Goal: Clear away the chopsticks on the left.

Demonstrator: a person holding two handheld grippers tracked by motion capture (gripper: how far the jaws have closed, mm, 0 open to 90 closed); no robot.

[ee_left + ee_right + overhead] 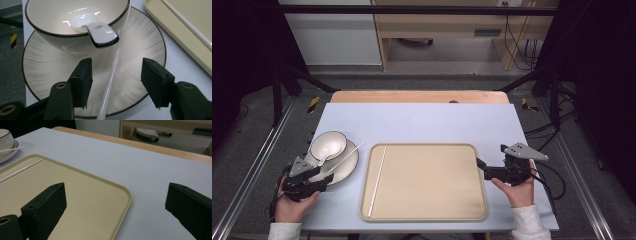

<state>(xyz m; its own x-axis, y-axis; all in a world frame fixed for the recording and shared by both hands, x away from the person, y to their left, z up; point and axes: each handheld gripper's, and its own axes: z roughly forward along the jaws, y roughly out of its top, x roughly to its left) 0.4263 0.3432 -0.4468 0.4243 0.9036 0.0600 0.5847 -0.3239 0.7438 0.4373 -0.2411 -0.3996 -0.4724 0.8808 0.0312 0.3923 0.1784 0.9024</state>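
left gripper (116,82) half-open astride the white chopstick (113,72), unpinched; a skewed close could roll it off the plate (150,45).

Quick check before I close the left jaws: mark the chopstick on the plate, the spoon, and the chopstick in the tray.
chopstick on the plate (113,72), left gripper view, mid-shaft between the jaws
spoon (102,35), left gripper view, handle over the bowl rim
chopstick in the tray (377,180), high view, mid-shaft

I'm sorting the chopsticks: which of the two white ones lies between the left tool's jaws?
The chopstick on the plate, leaning against the bowl; the left tool straddles it without touching. The other chopstick lies flat in the tray.
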